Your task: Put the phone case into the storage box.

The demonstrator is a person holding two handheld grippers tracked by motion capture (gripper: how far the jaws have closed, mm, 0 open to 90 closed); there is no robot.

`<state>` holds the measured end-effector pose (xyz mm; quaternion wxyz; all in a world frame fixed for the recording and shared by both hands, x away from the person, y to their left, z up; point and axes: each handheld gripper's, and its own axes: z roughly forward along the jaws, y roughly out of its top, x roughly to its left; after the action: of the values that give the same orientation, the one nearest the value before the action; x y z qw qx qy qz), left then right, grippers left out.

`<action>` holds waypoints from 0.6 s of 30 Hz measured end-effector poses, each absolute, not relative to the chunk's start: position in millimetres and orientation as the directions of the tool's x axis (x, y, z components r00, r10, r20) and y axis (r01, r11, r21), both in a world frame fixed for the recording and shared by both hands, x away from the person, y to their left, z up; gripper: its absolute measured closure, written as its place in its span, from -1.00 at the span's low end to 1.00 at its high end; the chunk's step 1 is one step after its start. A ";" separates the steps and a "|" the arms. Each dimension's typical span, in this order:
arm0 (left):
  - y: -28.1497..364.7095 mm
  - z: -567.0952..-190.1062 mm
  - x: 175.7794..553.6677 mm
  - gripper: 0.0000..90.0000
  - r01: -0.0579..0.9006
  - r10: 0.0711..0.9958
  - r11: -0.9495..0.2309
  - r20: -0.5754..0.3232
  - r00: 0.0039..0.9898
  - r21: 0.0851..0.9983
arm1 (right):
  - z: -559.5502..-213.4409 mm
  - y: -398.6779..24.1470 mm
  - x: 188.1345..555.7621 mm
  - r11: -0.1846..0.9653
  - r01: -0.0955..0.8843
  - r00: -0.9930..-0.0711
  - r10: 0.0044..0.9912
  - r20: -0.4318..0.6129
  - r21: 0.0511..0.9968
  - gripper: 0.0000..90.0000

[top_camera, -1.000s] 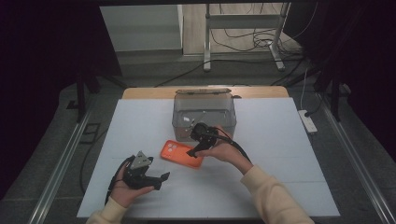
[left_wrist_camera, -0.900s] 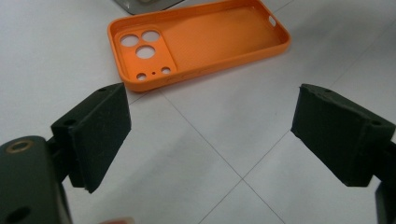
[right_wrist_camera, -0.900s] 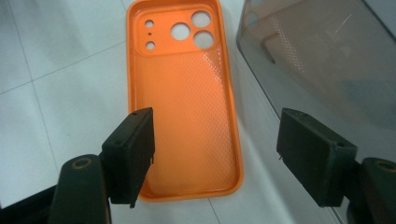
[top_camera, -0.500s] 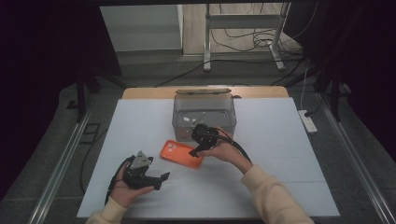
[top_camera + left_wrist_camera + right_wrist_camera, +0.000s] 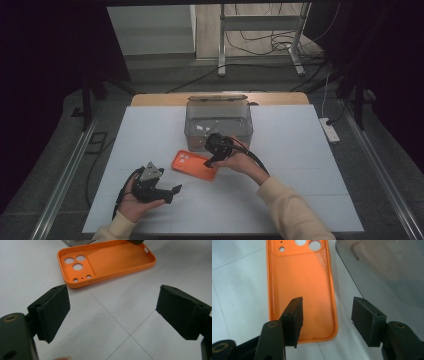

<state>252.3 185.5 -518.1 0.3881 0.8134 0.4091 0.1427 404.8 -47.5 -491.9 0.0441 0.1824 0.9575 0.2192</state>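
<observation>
Locate the orange soft-plastic phone case (image 5: 195,165) lying inner side up on the white tabletop (image 5: 300,150), just in front of the clear grey plastic storage box (image 5: 218,131) and near its front wall. Note the right hand-held gripper (image 5: 325,320) set low over the end of the case away from the camera cut-outs, with jaws just drawn closer yet not pressing: one pad above the dimpled inner floor, the other outside the long rim on the box side, with that rim wall between them. Lower until the inner pad sits against the floor of the case, then close on the rim wall alone. Grip gently, since thin flexible plastic probably buckles under a hard pinch. Keep the outer pad clear of the box wall. Lift level to avoid twisting or dragging the case. Keep the left hand-held gripper (image 5: 172,192) parked at the near left of the tabletop, well apart from the case, jaws spread wide with nothing between them. Treat the box as open-topped, holding a few small pale items; contents too small and blurred through the walls to identify.
</observation>
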 end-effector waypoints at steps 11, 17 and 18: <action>185.1 -518.6 252.3 -0.74 0.556 0.776 -0.366 -0.085 0.625 0.747 | -498.1 -46.7 408.0 0.851 0.335 -0.927 0.374 -0.018 0.404 0.02; 184.8 -518.7 252.3 -0.74 0.555 0.776 -0.366 -0.085 0.625 0.747 | -500.2 -46.7 409.6 0.855 0.338 -0.927 0.376 -0.020 0.393 0.08; 184.7 -518.7 252.3 -0.74 0.555 0.775 -0.366 -0.085 0.626 0.747 | -501.0 -46.7 410.1 0.855 0.339 -0.927 0.375 -0.015 0.393 0.10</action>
<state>252.3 184.7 -518.7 0.3873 0.8143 0.4084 0.1421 410.1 -46.7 -501.0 0.0455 0.1855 0.9619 0.1956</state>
